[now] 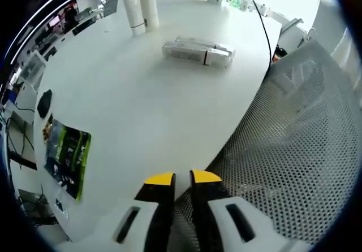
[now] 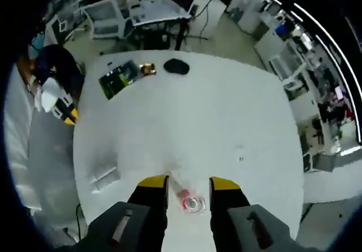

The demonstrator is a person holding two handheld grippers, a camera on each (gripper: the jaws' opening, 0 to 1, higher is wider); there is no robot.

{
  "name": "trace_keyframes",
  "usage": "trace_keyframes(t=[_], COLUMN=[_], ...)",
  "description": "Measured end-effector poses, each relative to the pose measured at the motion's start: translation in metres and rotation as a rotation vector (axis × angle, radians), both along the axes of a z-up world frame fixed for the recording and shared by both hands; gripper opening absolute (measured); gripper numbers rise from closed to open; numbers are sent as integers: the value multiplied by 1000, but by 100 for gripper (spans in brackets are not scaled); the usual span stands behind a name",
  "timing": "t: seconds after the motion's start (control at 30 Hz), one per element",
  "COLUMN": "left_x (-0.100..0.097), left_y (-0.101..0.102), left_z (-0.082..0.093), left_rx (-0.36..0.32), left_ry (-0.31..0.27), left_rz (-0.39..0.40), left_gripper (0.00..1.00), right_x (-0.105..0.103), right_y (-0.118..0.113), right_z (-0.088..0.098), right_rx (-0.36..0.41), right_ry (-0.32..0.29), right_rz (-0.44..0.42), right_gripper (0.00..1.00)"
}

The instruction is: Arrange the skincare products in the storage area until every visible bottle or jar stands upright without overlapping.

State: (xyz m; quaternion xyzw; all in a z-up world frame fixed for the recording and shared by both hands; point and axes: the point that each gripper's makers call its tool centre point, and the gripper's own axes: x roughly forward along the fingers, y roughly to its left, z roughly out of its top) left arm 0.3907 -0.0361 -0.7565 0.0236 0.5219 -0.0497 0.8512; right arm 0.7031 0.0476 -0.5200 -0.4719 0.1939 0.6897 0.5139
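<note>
Red-banded bottle (image 2: 191, 202) blurred between parted right gripper (image 2: 188, 182); left gripper (image 1: 182, 177) near-closed, empty.

Your tabletop (image 1: 147, 116) is plain white. Two white tubes (image 1: 134, 9) stand on it, one with a red band, near a clear, silvery box (image 1: 198, 52). The packet (image 1: 68, 156) is green and black. Both grippers carry black jaws tipped yellow. The chair back (image 1: 294, 144) is grey mesh.

The desk (image 1: 141, 116) looks smooth, matt white. At one o'clock on it lie clear, glossy plastic boxes (image 1: 198, 52); a white perforated mesh chair back (image 1: 294, 144) at four o'clock looks rough, and a glossy green packet (image 1: 69, 153) sits at nine.
</note>
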Motion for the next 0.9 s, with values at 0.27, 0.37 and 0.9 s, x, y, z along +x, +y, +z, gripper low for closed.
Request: trace_keyframes(t=[0.27, 0.37, 0.9], left_x=[-1, -1, -4], left_y=[-3, -6, -11], left_z=[-1, -2, -6], left_rx=[-1, -1, -13], left_ry=[8, 11, 42], left_rz=[-21, -38, -65], left_gripper=[5, 4, 6], right_x=[-88, -100, -131], right_y=[-99, -140, -207], right_z=[-89, -139, -230], right_rx=[-35, -106, -270], right_ry=[232, 287, 282], right_rz=[-226, -338, -462], right_gripper=[22, 18, 27])
